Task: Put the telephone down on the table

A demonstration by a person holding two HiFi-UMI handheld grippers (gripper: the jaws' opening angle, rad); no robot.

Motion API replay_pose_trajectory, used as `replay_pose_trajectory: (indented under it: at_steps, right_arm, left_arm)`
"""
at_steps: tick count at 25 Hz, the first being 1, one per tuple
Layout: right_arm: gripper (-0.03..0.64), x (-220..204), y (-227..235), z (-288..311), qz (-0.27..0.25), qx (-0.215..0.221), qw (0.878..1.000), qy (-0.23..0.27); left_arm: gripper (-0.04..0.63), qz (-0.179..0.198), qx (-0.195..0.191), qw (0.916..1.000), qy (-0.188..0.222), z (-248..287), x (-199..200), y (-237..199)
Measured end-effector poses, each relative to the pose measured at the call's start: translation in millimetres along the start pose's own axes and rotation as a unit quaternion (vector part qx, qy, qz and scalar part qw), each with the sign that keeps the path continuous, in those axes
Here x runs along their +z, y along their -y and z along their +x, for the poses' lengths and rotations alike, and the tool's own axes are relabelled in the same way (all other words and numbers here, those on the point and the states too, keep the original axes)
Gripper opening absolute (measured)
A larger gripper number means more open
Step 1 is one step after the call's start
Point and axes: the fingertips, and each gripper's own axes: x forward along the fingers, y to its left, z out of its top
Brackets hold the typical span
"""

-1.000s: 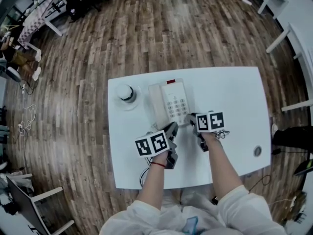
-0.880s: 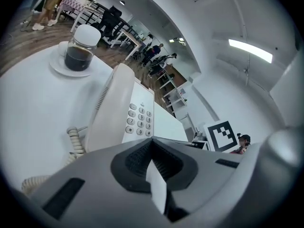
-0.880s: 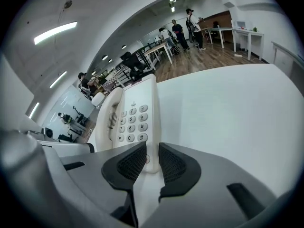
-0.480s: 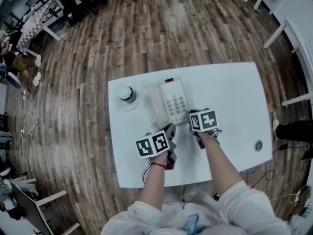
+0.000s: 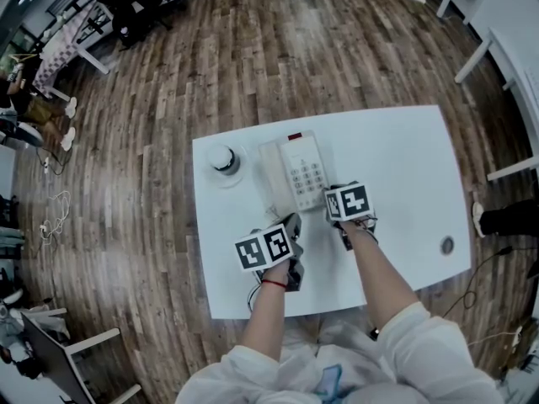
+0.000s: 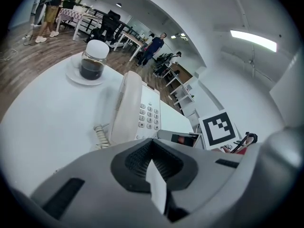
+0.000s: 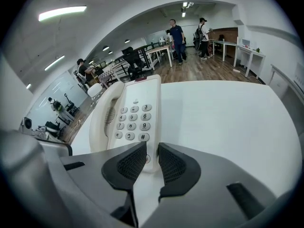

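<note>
The telephone [image 5: 295, 175] lies flat on the white tabletop [image 5: 404, 167], keypad up, with the handset [image 6: 124, 108] seated in its cradle on the left side; no tilt is visible. The right claw [image 7: 152, 161] has its jaws narrowly apart; the telephone's near right corner shows in the gap just beyond the tips; contact with the pads cannot be confirmed. The left claw [image 6: 152, 144] has its jaws together with nothing between them; it is held to the near side of the telephone and apart from it.

Assessment: the set-down appears done or all but done; the step in hand is the release.

Recommended:
- Widen the right claw fully before any retreat; then draw it straight back toward the near edge, level, so that the corner is neither dragged nor lifted.
- Keep the left claw off the coiled cord [image 6: 101, 136] at the telephone's near left end.
- Avoid any push leftward; a lidded jar [image 5: 222, 159] on a saucer stands just beside the telephone there.
</note>
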Motion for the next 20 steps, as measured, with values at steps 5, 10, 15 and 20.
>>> replay_pose_trajectory:
  at_steps: [5,10,15,20]
  right_arm:
    - [0.1,-0.5,-2.8,0.3,-0.009,-0.018,1.0,-0.001]
    - [0.1,-1.5,-1.6,1.2,-0.011,-0.016,1.0,0.009]
    - [0.095,-2.6,-0.9,0.8,0.021,-0.016,0.999,0.023]
    - [0.084,-6.4,-0.4,-1.9,0.046,-0.026,0.998,0.017]
  left_arm:
    - [0.0,0.004,0.01,0.9999,0.001,-10.2,-1.8,-3.9]
    - [0.0,0.012,0.014,0.9998,-0.002,-17.8,-3.2,-3.3]
    - [0.0,0.018,0.016,0.9997,-0.002,-27.5,-1.9,-5.5]
    - [0.0,0.019,0.017,0.9997,-0.003,-32.0,-2.4,-7.3]
